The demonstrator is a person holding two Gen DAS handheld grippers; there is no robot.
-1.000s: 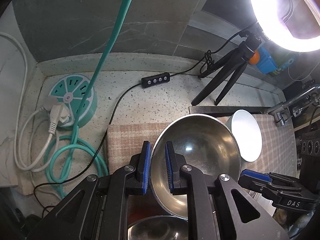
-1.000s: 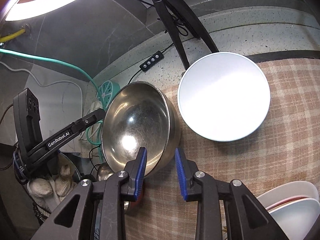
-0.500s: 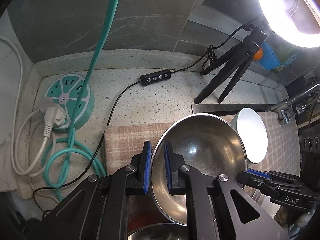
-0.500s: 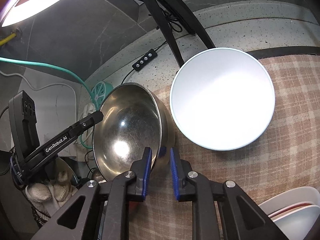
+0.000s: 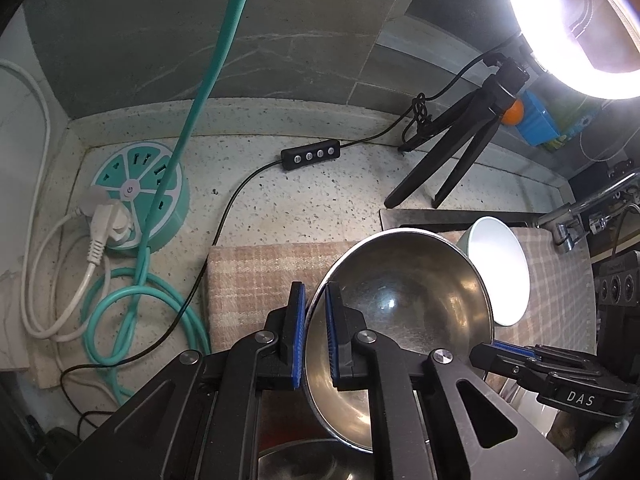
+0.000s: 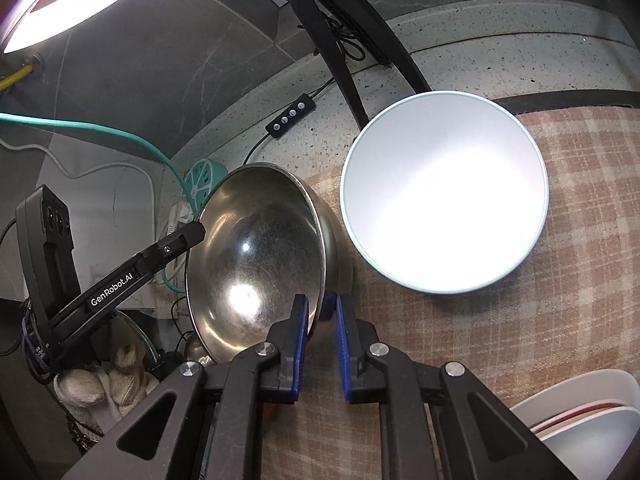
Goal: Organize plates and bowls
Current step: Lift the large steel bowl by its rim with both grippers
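Note:
A steel bowl (image 5: 400, 312) hangs tilted over the checked cloth (image 5: 248, 280), held from two sides. My left gripper (image 5: 316, 320) is shut on its left rim, one blue pad inside and one outside. In the right wrist view the same steel bowl (image 6: 256, 256) has its near rim between the pads of my right gripper (image 6: 320, 320), whose jaws are closing on it. The left gripper (image 6: 196, 232) shows there at the bowl's far rim. A white bowl (image 6: 444, 200) sits upright on the cloth (image 6: 560, 320), just right of the steel bowl.
A second steel bowl (image 5: 304, 460) lies under the left gripper. Stacked white bowls (image 6: 592, 420) sit at the lower right. A black tripod (image 5: 452, 152) with a ring light, a teal power hub (image 5: 140, 196) with cables, and a tap (image 5: 568, 224) ring the cloth.
The right gripper's jaws narrowed from a wide gap onto the steel bowl's rim. The left jaws tightened slightly. The bowl tipped up a little towards the left.

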